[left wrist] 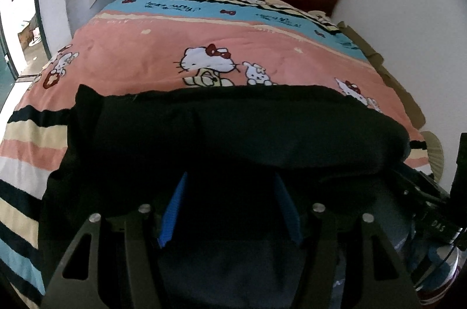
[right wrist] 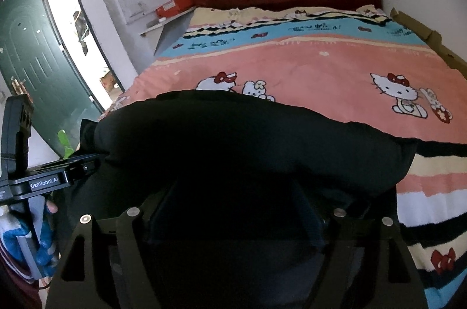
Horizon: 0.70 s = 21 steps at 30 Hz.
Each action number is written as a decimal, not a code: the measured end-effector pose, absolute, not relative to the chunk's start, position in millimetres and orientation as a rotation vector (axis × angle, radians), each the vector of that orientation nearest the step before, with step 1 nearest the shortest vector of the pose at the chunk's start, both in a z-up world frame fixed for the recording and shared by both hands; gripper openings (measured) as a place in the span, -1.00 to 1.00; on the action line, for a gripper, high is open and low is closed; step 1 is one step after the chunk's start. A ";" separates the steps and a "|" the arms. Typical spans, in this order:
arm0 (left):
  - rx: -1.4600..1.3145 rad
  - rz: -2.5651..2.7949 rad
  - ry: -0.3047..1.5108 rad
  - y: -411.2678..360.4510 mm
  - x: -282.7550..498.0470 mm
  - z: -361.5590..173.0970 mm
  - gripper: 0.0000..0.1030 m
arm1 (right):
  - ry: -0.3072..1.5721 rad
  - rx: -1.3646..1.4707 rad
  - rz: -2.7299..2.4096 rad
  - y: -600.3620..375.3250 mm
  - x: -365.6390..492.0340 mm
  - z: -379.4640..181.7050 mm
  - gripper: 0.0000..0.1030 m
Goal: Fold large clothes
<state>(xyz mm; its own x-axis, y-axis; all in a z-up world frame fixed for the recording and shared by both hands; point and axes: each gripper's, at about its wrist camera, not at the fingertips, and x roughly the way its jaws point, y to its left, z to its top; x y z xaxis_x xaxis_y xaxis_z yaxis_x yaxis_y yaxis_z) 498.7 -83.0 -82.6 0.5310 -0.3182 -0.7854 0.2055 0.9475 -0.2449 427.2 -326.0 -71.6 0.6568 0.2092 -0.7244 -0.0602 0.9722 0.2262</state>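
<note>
Two handheld grippers, left gripper and right gripper, meet a bulky black fabric garment at the near edge of the pink cartoon-print bedspread. Left fingers are spread around cloth; the right's are too dark to judge. Lifting level should keep the fold square.

We see a black garment bunched over our right gripper, hiding its fingertips, on the bed's cartoon-cat sheet. Our left gripper sits at the left edge, beside the garment; behind it stands a green door.
</note>
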 end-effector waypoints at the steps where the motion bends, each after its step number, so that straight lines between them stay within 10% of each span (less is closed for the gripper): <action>1: -0.125 -0.310 0.964 -82.9 501.7 -84.1 0.17 | 0.846 0.190 0.152 -326.2 430.3 -73.6 0.49; 21: -0.094 -0.247 0.996 -87.8 537.6 -112.2 0.23 | 0.918 0.200 0.140 -327.5 472.1 -105.4 0.63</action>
<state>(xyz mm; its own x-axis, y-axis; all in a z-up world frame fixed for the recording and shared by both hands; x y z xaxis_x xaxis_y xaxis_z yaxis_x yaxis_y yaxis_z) 537.6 -87.8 -112.2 0.5188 -0.2484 -0.8180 0.1629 0.9680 -0.1907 472.1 -327.5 -105.4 0.6004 0.2049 -0.7730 -0.0344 0.9723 0.2310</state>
